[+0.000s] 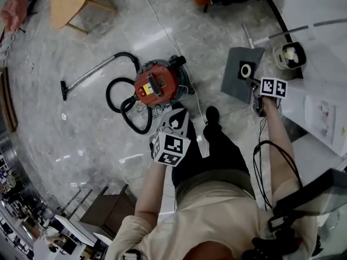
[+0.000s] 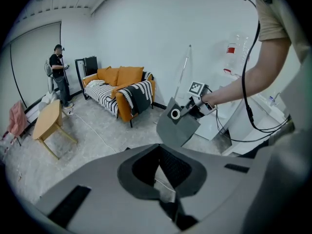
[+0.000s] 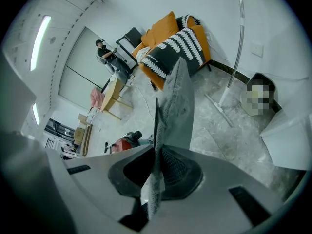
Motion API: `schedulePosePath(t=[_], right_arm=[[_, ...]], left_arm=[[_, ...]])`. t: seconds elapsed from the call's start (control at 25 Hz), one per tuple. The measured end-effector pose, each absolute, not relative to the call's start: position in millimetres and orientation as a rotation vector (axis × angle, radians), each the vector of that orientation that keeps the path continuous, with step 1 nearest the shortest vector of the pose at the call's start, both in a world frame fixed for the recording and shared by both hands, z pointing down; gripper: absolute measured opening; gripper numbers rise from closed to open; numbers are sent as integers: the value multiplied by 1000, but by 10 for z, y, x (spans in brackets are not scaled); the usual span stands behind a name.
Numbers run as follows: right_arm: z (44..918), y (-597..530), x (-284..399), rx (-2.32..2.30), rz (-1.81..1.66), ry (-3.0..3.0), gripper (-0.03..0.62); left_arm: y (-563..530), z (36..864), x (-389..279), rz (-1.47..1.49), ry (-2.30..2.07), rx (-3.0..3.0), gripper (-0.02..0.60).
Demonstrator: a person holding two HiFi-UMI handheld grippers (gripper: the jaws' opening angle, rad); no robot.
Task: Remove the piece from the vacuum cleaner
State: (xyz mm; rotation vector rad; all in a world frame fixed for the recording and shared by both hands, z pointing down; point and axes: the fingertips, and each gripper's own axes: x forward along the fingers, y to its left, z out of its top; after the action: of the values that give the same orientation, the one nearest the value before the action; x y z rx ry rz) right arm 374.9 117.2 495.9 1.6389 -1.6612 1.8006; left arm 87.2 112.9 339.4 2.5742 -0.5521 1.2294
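Observation:
The red vacuum cleaner (image 1: 156, 84) stands on the marble floor with its black hose (image 1: 126, 110) coiled beside it; it also shows small in the right gripper view (image 3: 127, 143). My right gripper (image 1: 255, 83) (image 3: 157, 165) is shut on a flat grey dust bag (image 1: 238, 76) (image 3: 178, 111) with a white ring, holding it up well to the right of the vacuum. That bag (image 2: 178, 126) also shows in the left gripper view. My left gripper (image 1: 174, 114) (image 2: 158, 167) hovers just in front of the vacuum, jaws together with nothing between them.
An orange sofa (image 2: 124, 89) with a striped blanket and a wooden side table (image 2: 46, 123) stand farther off; a person (image 2: 58, 74) stands beyond them. A white bin (image 1: 290, 56) and a white tabletop (image 1: 320, 112) sit at the right. A cable (image 1: 271, 161) hangs along my right arm.

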Motion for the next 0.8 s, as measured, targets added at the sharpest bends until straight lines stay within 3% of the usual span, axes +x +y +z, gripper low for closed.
schedulePosePath(t=[0.32, 0.8], right_arm=[[4578, 811, 3349, 1574, 1764, -1679, 26], [4009, 388, 2778, 1525, 1651, -1673, 26]], left_arm=[[698, 2992, 575, 1178, -646, 2607, -3], [229, 2682, -560, 1164, -827, 2556, -3]])
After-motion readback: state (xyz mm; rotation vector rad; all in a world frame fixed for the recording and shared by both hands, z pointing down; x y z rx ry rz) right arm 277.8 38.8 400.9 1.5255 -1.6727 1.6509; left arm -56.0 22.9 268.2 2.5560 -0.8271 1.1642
